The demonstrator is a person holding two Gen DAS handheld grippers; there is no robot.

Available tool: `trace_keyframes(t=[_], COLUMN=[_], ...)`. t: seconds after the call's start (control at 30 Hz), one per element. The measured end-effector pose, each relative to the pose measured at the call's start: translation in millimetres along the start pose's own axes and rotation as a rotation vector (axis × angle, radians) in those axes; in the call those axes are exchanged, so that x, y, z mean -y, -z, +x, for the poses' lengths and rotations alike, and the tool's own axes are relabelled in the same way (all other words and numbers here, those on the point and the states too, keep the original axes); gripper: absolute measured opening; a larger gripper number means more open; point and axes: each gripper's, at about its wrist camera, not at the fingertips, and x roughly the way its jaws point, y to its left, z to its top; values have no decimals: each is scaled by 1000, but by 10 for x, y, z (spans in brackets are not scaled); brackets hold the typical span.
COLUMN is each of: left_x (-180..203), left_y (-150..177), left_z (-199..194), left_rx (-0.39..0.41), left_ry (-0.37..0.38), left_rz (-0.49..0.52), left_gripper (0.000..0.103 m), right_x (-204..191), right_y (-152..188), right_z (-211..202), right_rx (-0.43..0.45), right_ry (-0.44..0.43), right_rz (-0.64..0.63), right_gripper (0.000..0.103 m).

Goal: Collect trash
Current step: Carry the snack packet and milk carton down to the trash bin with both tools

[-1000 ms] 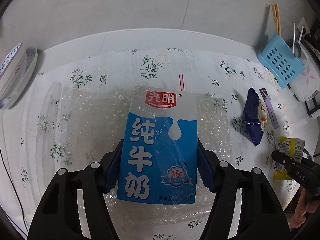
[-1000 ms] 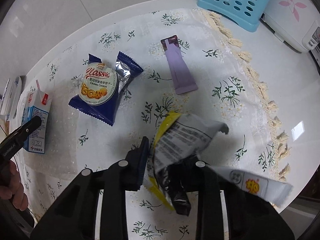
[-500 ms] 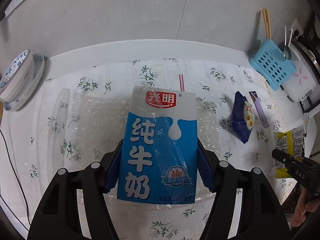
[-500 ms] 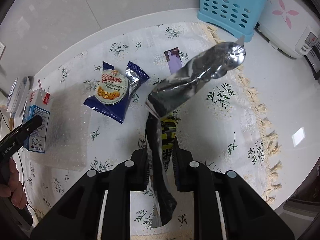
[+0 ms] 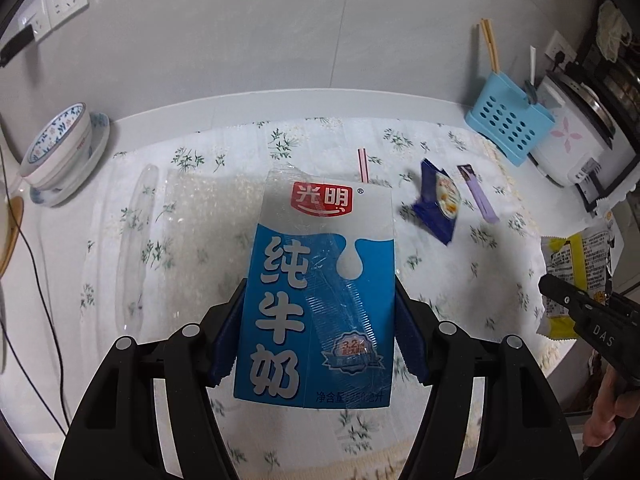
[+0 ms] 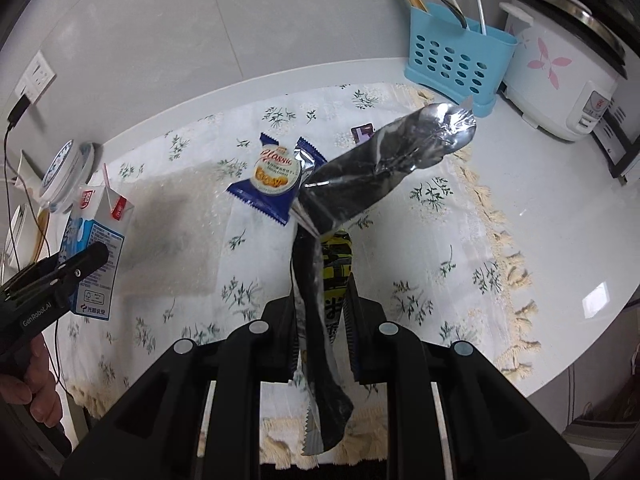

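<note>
Bench [image 5: 280,108], white and round-edged, carries a floral cloth [image 5: 208,184] with a sheet of bubble wrap [image 5: 208,216] on it, against a grey tiled wall. Along its far edge stand a rice cooker [image 6: 560,68], a blue utensil caddy [image 6: 456,56] and stacked bowls [image 5: 60,148]. Both pieces of trash look lifted clear, so the pick-up step seems done; the next move calls for a bin, which no view shows. The left gripper [image 5: 320,320] has its jaws clamped on the sides of a blue milk carton [image 5: 320,280], held above the cloth. The right gripper [image 6: 320,320] has its jaws pinched tight on a crumpled yellow-and-silver wrapper [image 6: 372,168]. A blue cookie packet [image 6: 276,176] and a purple sachet [image 5: 478,196] lie on the cloth, uncollected.
</note>
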Motion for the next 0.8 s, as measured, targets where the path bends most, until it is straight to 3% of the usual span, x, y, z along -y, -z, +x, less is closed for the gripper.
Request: trace_keyframes(t=[0.47,0.8], left_x=[426,609], left_y=[928,1611], left_z=[-591,-739], left_rx=[7,-23], left_ry=[5,5], left_rz=[9,-23], left_gripper=[64,64], right_x=[-23,49], right_y=[920,1363], right_z=[-562,-853], right_rx=[32,50], right_ry=[-64,-88], right_rz=[-89,-127], right_gripper=[17,17])
